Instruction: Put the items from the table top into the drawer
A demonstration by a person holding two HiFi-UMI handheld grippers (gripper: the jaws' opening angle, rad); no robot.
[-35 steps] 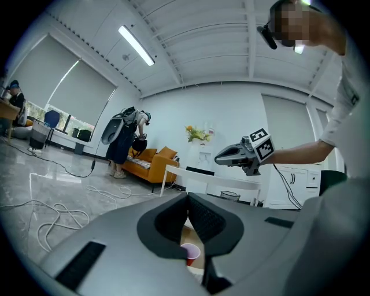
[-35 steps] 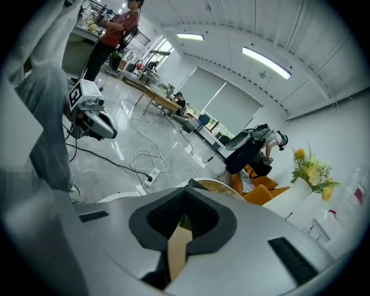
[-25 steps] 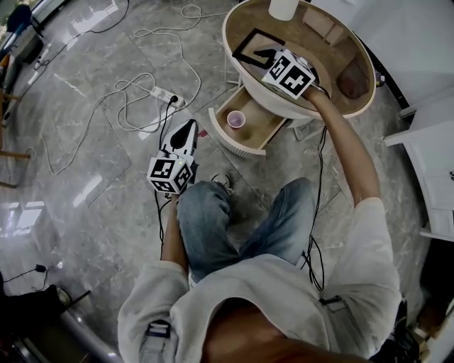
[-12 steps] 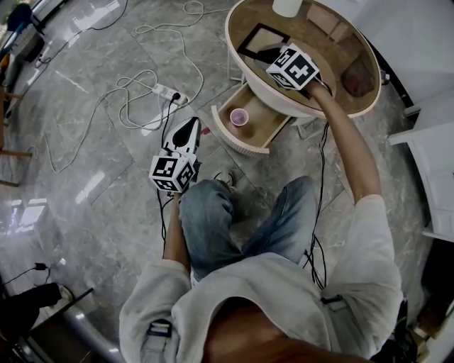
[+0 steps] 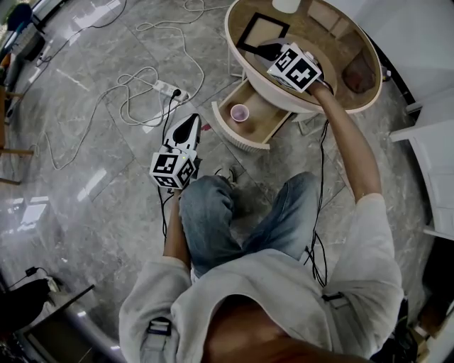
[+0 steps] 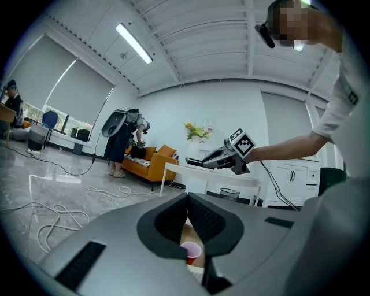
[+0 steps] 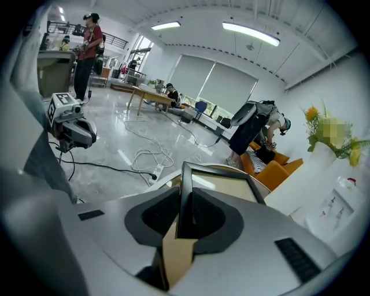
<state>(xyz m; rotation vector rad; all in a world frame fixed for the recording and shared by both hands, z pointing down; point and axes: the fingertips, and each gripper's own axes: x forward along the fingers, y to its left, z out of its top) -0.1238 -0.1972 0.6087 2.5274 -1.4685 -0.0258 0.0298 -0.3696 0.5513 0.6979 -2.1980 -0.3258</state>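
Observation:
On the round wooden table [image 5: 312,39] lies a black picture frame [image 5: 246,30] with a tan inside. My right gripper [image 5: 264,49] reaches it from the near side, tilted downward. Its jaws have just been closing, and the frame's [image 7: 219,188] left edge stands between the pads of this gripper [image 7: 184,199], which press on it. Below the table the drawer [image 5: 259,133] is pulled out, with a pink cup [image 5: 240,112] in it. My left gripper [image 5: 189,126] hangs level over the floor, shut and empty. Past the tips of the left gripper [image 6: 187,199] the cup [image 6: 191,250] shows.
A white vessel [image 5: 285,6], a pale box [image 5: 323,18] and a dark reddish thing [image 5: 353,71] also sit on the table. Cables and a power strip [image 5: 170,91] lie on the marble floor. White cabinets [image 5: 433,163] stand at the right. The person's knees are below the drawer.
The right gripper's jaws have come together on the frame's edge, and the gripper has shifted slightly. The left gripper has stayed where it was.

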